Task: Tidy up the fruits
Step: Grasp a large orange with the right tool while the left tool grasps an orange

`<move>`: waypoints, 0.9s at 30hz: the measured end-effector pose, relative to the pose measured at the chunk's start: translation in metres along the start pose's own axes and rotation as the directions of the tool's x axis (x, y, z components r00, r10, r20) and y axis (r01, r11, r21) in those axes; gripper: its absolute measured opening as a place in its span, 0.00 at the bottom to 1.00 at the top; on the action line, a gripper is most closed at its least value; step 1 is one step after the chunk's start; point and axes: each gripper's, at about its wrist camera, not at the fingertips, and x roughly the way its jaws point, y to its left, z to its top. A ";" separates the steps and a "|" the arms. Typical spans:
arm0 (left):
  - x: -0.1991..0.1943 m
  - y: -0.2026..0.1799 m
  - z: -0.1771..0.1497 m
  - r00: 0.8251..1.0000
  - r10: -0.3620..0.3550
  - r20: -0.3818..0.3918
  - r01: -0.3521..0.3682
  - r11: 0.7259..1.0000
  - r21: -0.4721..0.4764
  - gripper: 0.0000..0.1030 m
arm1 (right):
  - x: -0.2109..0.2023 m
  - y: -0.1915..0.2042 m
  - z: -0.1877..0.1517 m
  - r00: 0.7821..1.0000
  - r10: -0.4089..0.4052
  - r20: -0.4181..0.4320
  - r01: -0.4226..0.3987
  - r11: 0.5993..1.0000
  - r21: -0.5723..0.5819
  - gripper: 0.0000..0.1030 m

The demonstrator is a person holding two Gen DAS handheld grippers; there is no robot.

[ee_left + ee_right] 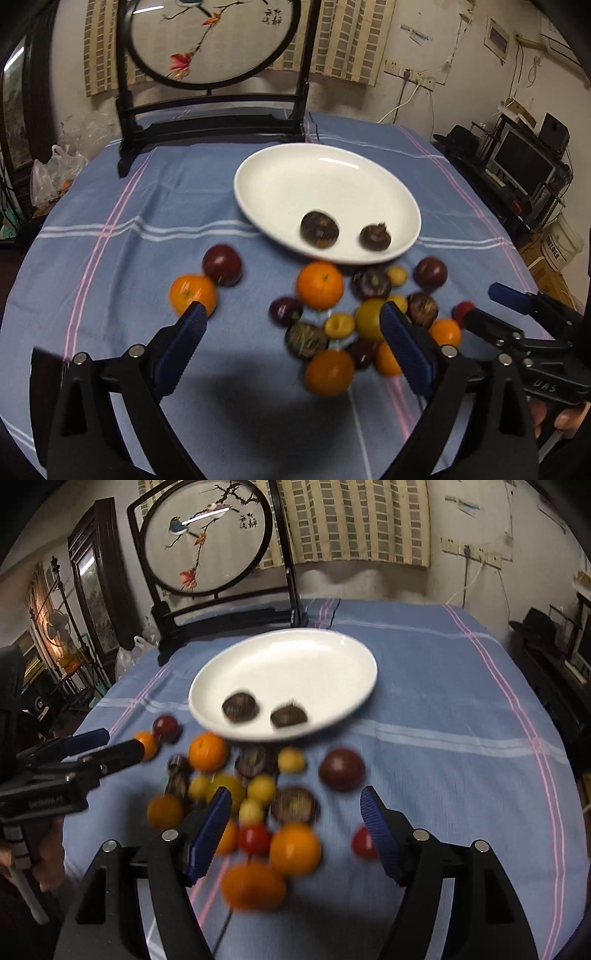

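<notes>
A white plate (325, 173) (295, 657) sits mid-table with two dark brown fruits (319, 229) (239, 706) near its front rim. In front of it lies a loose pile of oranges (320, 284) (294, 847), dark red plums (221, 264) (341, 768), small yellow fruits (261, 788) and dark rough-skinned fruits (294, 805). My left gripper (293, 312) (122, 740) hovers open above the pile's left side, holding nothing. My right gripper (295, 794) (480, 302) is open over the pile's right side, also holding nothing. The picture is motion-blurred.
A blue checked cloth (147, 206) covers the table. A black-framed round screen painted with a bird (207, 110) (207, 535) stands at the back edge. Plastic bags (55, 166) lie beyond the left edge; a shelf with a monitor (524, 162) stands to the right.
</notes>
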 end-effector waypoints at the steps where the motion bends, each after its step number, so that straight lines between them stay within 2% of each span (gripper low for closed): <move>1: -0.001 0.002 -0.006 1.000 0.006 -0.007 -0.006 1.000 -0.003 0.91 | -0.003 0.002 -0.009 1.000 0.008 -0.011 -0.008 1.000 -0.002 0.71; 8: 0.000 0.019 -0.041 0.997 -0.004 -0.072 0.001 0.999 -0.050 0.91 | 0.002 0.021 -0.045 0.994 0.018 -0.110 -0.021 0.999 -0.029 0.71; 14: -0.003 0.019 -0.055 0.996 -0.011 -0.090 0.008 0.999 -0.043 0.91 | 0.019 0.034 -0.047 0.988 -0.007 -0.156 0.001 0.999 -0.038 0.71; 17: -0.005 0.016 -0.057 0.996 -0.010 -0.091 0.008 1.000 -0.026 0.91 | 0.026 0.039 -0.045 0.988 -0.027 -0.153 0.020 0.999 -0.047 0.70; 19: -0.004 0.013 -0.057 0.996 -0.010 -0.094 0.008 1.000 -0.020 0.91 | 0.029 0.039 -0.047 0.986 -0.050 -0.158 0.041 0.997 -0.059 0.48; 20: -0.003 0.012 -0.056 0.995 -0.012 -0.096 0.010 1.000 -0.018 0.91 | 0.029 0.039 -0.047 0.987 -0.048 -0.155 0.039 0.998 -0.059 0.43; 27: 0.012 -0.007 -0.055 0.991 -0.023 -0.132 0.025 1.000 0.012 0.91 | 0.017 0.025 -0.056 0.990 0.030 -0.139 -0.031 1.000 -0.005 0.43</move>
